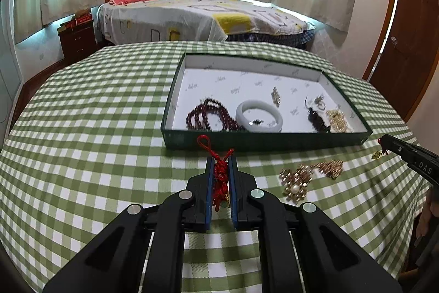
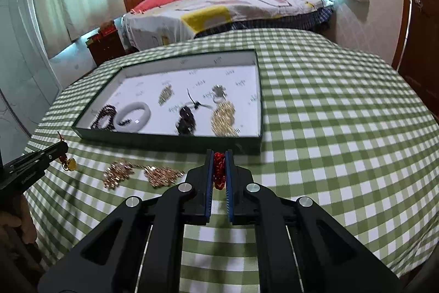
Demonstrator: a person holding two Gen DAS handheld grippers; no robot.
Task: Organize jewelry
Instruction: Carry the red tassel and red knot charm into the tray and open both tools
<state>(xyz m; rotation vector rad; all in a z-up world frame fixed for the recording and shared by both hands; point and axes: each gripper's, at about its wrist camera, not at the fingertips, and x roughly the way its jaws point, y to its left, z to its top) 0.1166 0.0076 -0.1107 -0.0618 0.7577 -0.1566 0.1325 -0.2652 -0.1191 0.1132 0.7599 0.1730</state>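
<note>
Both claws [image 1: 221, 159] [image 2: 219, 154] each clamped on red knotted cords [image 1: 221, 175], gold jewelry [image 1: 297, 181] loose beside green tray [image 1: 263, 140].

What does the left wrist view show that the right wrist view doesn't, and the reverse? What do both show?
Left wrist only: the left claw seen head-on, pinching a red knotted cord, and a pearl on the gold brooch. Right wrist only: the right claw pinching its own red cord, and a round gold charm hanging under the left claw. Both: the green box, the white bangle inside it, the checked cloth.
</note>
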